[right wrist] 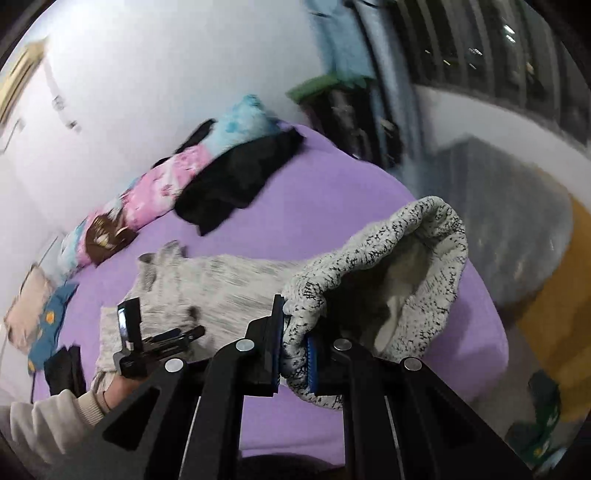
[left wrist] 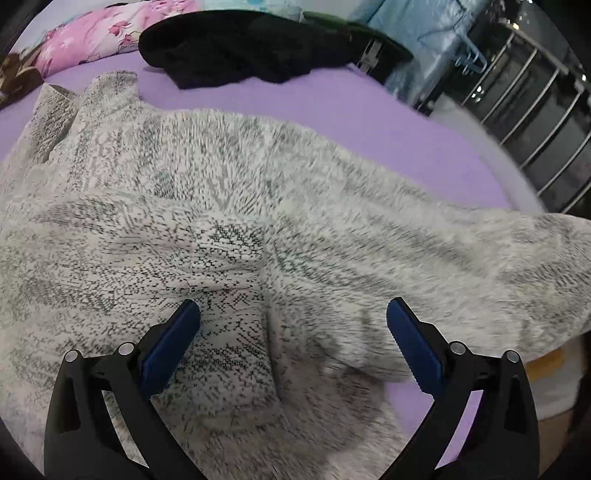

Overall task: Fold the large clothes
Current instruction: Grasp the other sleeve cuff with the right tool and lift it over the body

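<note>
A large grey-and-white speckled knit sweater point(left wrist: 229, 206) lies spread on a purple bed sheet point(left wrist: 332, 103). My left gripper point(left wrist: 293, 314) hovers just above the sweater's lower part, open, blue pads wide apart with nothing between them. In the right wrist view my right gripper point(right wrist: 295, 332) is shut on an end of the sweater point(right wrist: 369, 266), likely a cuff or hem, and holds it lifted off the bed so it hangs as an open loop. The left gripper point(right wrist: 159, 343), held by a hand in a cream sleeve point(right wrist: 55, 417), shows at lower left over the sweater.
A black garment point(left wrist: 236, 48) lies at the far side of the bed beside pink floral point(left wrist: 96, 33) and blue pillows point(right wrist: 243, 118). A metal rail point(left wrist: 535, 122) and light blue fabric point(left wrist: 413, 33) stand beyond the bed's right edge. A white wall point(right wrist: 166, 66) runs behind.
</note>
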`<state>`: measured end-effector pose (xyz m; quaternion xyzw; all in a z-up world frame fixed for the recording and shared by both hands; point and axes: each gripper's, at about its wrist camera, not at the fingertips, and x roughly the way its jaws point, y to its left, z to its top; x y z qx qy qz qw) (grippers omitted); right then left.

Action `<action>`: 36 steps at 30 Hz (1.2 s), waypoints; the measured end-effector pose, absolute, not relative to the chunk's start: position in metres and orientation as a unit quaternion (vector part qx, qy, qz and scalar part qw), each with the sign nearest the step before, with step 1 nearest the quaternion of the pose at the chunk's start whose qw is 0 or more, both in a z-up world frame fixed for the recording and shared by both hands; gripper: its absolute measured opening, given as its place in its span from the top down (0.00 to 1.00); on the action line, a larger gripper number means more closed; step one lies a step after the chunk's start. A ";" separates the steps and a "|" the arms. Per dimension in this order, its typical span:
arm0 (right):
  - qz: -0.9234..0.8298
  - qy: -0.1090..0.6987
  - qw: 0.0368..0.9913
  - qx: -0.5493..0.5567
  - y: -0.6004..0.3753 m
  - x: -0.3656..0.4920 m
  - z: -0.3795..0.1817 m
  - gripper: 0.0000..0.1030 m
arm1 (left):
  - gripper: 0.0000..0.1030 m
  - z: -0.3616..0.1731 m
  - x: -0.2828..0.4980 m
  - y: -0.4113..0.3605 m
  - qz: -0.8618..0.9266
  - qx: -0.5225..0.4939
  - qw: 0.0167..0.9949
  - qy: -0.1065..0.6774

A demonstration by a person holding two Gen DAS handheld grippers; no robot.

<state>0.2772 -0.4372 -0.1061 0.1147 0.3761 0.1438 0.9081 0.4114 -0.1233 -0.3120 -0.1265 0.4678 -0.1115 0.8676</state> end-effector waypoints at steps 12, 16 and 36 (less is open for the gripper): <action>0.240 0.341 0.909 0.005 -0.286 0.279 -0.031 0.90 | 0.06 -0.283 0.344 -0.028 -0.051 -0.111 0.885 0.449; 0.271 0.338 0.901 -0.029 -0.229 0.278 -0.020 0.90 | 0.06 -0.299 0.317 0.031 0.001 -0.140 0.874 0.464; 0.420 0.375 0.810 -0.161 0.035 0.274 -0.049 0.90 | 0.06 -0.329 0.233 0.174 0.081 -0.273 0.844 0.455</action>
